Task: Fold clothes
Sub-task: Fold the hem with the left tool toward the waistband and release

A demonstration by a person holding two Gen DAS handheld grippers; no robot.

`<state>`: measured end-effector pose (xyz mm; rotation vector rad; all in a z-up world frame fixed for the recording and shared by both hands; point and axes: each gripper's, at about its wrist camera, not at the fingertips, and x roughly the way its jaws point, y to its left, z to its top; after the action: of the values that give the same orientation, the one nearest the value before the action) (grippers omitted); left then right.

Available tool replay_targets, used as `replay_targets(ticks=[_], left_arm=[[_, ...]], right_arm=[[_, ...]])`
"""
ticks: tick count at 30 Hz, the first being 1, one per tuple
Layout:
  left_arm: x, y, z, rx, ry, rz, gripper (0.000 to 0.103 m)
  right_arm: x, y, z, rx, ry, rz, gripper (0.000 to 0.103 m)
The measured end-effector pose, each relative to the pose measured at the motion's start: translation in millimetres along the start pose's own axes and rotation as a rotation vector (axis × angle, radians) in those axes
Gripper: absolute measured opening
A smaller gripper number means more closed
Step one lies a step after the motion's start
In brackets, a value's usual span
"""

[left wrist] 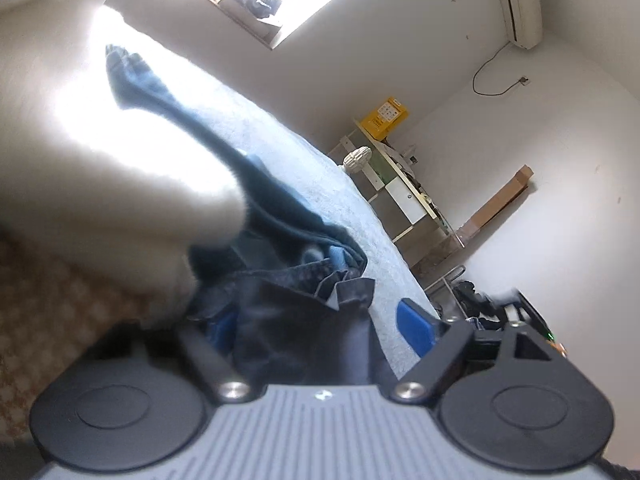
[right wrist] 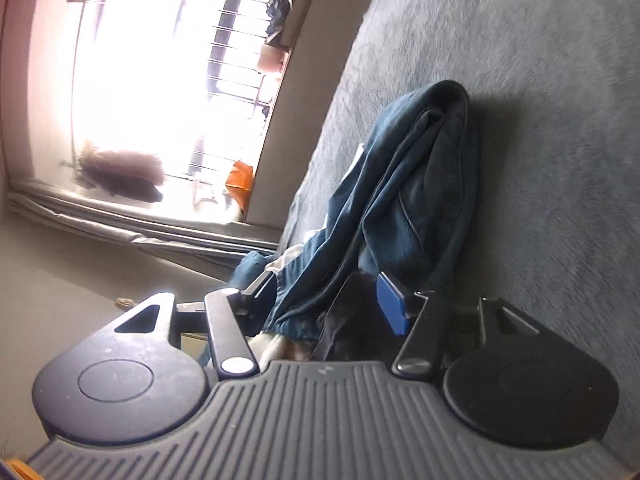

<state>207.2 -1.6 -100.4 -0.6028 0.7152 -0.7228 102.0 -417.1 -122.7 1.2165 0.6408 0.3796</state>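
A bright bedroom, white walls, a barred window point(right wrist: 172, 92), and a bed point(left wrist: 320, 200) under a fuzzy pale-blue blanket. Dark blue jeans point(right wrist: 404, 200) lie bunched on it, thick denim in heavy ridged folds. The left claw point(left wrist: 320, 324) stands wide, the right claw point(right wrist: 326, 300) partly open; cloth lies between both, unpinched. Best next: regrip at a hem and smooth flat before folding.
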Motion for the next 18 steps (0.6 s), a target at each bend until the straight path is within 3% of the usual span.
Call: replay_targets(ticks=[5, 12, 14, 18], left_arm=[[-12, -17, 8, 0.027, -0.032, 0.029, 0.09], [-37, -50, 19, 0.111, -0.115, 0.111, 0.091], [-52, -60, 12, 0.14, -0.1, 0.103, 0.092], [-91, -65, -32, 0.187, 0.007, 0.142, 0.095]], right_arm=[[-49, -1, -47, -0.007, 0.055, 0.022, 0.063], [-110, -27, -116, 0.093, 0.094, -0.001, 0.068], [-116, -31, -128, 0.122, 0.105, -0.017, 0.068], [-120, -31, -135, 0.13, 0.118, -0.054, 0.071]])
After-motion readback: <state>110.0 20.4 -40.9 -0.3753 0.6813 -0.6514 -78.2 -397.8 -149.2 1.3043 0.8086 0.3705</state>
